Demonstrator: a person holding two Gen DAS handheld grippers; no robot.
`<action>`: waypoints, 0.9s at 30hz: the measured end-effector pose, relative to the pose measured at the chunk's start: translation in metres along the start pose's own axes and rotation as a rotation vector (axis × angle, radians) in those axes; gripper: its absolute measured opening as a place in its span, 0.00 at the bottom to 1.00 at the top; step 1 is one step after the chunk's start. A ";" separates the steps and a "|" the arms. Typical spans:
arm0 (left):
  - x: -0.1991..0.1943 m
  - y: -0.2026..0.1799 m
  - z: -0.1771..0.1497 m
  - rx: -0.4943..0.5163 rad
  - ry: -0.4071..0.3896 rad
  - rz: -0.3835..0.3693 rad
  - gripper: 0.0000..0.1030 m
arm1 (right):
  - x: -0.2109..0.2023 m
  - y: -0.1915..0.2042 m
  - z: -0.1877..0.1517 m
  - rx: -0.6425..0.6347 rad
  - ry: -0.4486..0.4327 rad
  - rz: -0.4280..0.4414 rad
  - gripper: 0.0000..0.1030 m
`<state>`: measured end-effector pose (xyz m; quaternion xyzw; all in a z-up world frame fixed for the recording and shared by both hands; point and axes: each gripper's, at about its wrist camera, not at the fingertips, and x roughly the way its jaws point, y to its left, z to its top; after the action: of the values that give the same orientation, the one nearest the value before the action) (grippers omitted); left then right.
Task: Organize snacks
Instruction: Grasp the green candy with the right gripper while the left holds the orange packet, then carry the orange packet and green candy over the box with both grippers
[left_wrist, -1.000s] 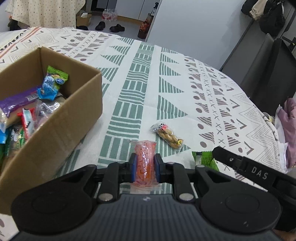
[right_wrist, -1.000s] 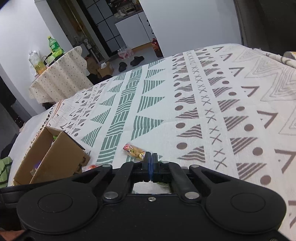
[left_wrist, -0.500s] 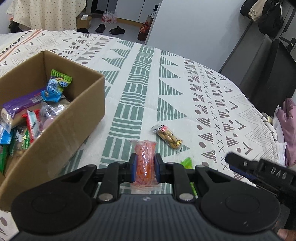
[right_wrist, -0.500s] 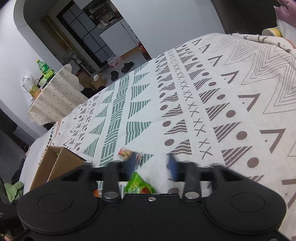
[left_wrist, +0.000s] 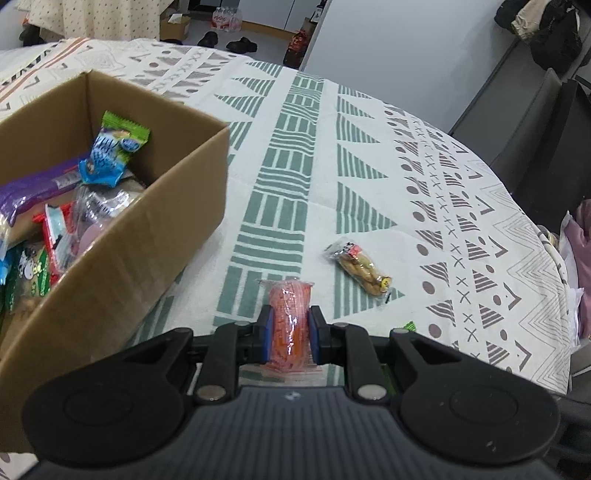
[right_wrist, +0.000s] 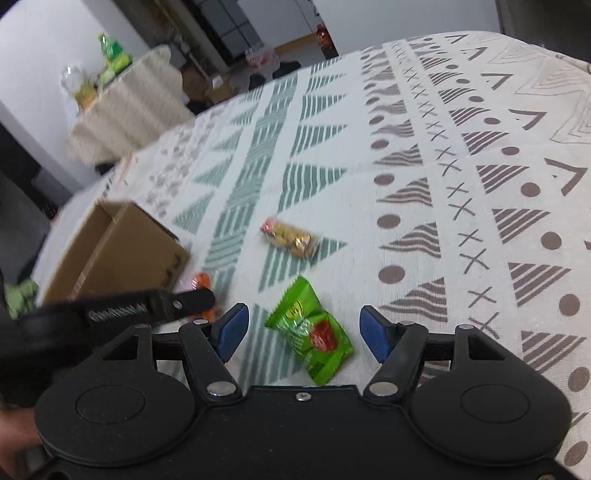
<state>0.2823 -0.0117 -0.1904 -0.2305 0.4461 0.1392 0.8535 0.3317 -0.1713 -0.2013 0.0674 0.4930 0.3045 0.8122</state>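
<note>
From the left wrist, the left gripper (left_wrist: 289, 334) has its blue pads pinching an orange snack in a clear wrapper (left_wrist: 288, 317); the snack's near end is hidden behind the gripper body. At the gripper's right edge only a green sliver of another packet (left_wrist: 409, 326) shows. On the left stands an open brown cardboard box (left_wrist: 155, 236), cut off by the frame, with mixed wrapped snacks inside. A clear pack of tan biscuits (left_wrist: 360, 267) lies on the patterned white, green and brown tablecloth (left_wrist: 369, 147), right of and beyond the pinched snack. Shoes and a small carton sit on the far floor.

From the right wrist, the picture is blurred. The right gripper (right_wrist: 304, 330) stands spread, its jaws having just been opening, and a green snack packet with a red spot (right_wrist: 310, 330) lies between them on the cloth, touched by neither pad. The biscuit pack (right_wrist: 290, 236) lies farther off, and the box (right_wrist: 118, 251) is far left. The left gripper's finger (right_wrist: 147, 304) crosses in from the left, hiding most of the orange snack (right_wrist: 201, 282). A draped side table with bottles (right_wrist: 125, 107) stands far off.
</note>
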 end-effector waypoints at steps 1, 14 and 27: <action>0.000 0.002 -0.001 -0.007 0.003 -0.003 0.18 | 0.004 0.002 -0.001 -0.008 0.011 -0.009 0.59; -0.025 0.000 -0.001 0.002 -0.021 -0.053 0.18 | -0.024 0.013 -0.001 0.025 -0.043 -0.031 0.25; -0.077 -0.002 0.009 0.048 -0.091 -0.068 0.18 | -0.065 0.040 0.019 0.034 -0.177 0.018 0.25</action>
<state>0.2458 -0.0113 -0.1223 -0.2183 0.4021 0.1098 0.8824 0.3088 -0.1715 -0.1259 0.1123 0.4239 0.2962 0.8485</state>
